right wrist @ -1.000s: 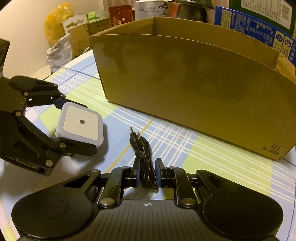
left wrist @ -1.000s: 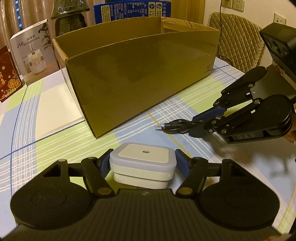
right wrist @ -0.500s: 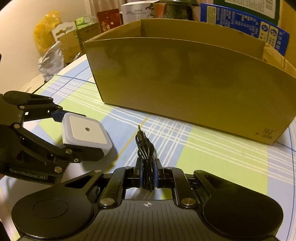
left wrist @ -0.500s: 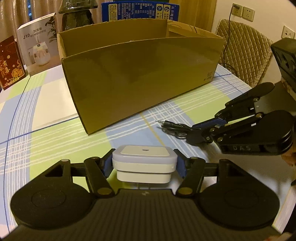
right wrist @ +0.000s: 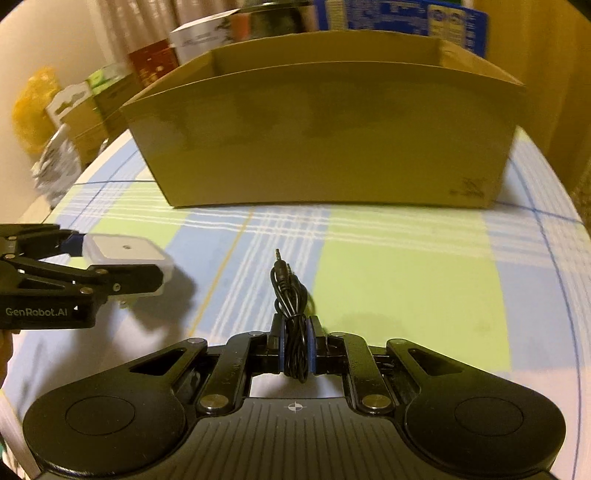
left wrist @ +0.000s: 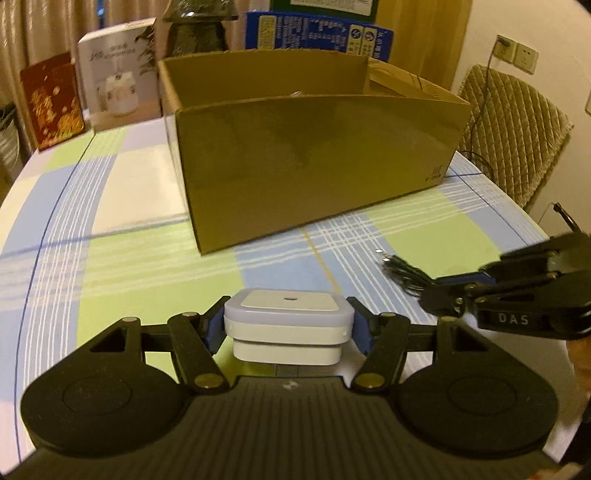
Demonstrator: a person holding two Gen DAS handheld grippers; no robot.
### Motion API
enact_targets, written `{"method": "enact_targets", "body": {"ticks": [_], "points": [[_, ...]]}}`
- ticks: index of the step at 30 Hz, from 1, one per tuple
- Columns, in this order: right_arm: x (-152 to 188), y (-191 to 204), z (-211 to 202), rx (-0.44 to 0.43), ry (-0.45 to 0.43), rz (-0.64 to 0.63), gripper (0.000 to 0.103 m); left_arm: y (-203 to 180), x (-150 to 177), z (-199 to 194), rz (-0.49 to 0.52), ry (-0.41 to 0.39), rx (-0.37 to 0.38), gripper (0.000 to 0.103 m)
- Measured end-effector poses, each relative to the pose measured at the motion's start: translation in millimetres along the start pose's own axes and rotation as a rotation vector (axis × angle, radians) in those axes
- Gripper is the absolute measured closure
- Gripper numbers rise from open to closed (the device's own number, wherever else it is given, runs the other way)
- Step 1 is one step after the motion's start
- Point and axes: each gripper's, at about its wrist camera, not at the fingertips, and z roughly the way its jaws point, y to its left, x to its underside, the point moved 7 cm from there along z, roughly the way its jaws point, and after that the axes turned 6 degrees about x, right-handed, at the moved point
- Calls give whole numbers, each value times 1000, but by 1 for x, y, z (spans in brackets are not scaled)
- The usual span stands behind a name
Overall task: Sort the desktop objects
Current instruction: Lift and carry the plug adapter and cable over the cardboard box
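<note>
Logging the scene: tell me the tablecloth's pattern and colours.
The tablecloth is a plaid of pale green, light blue and white blocks with thin lines; the right wrist view shows it best.

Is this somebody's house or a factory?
Probably a home, maybe a dining room: a checked tablecloth covers the table, a quilted chair stands beside it, curtains hang behind, and product boxes like a humidifier box are lined up.

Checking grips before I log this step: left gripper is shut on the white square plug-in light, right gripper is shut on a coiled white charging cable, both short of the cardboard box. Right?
One detail is off: the cable in the right gripper is black, an audio cable with jack plugs, as the right wrist view shows. The left gripper is shut on the white square light, both short of the cardboard box.
</note>
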Motion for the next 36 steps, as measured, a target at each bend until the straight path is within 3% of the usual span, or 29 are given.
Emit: {"method": "enact_targets", "body": {"ticks": [6,25,36], "points": [[11,-4,-31,40,-26,24,95,-20,10,-5,33,18,-34,43],[29,-8,-136,89,-88,1,95,-73,22,-105,-136,-30,-139,43],[13,-11,-172,100,-139,-10,95,-98,16,-140,-100,-52,-160,43]]}}
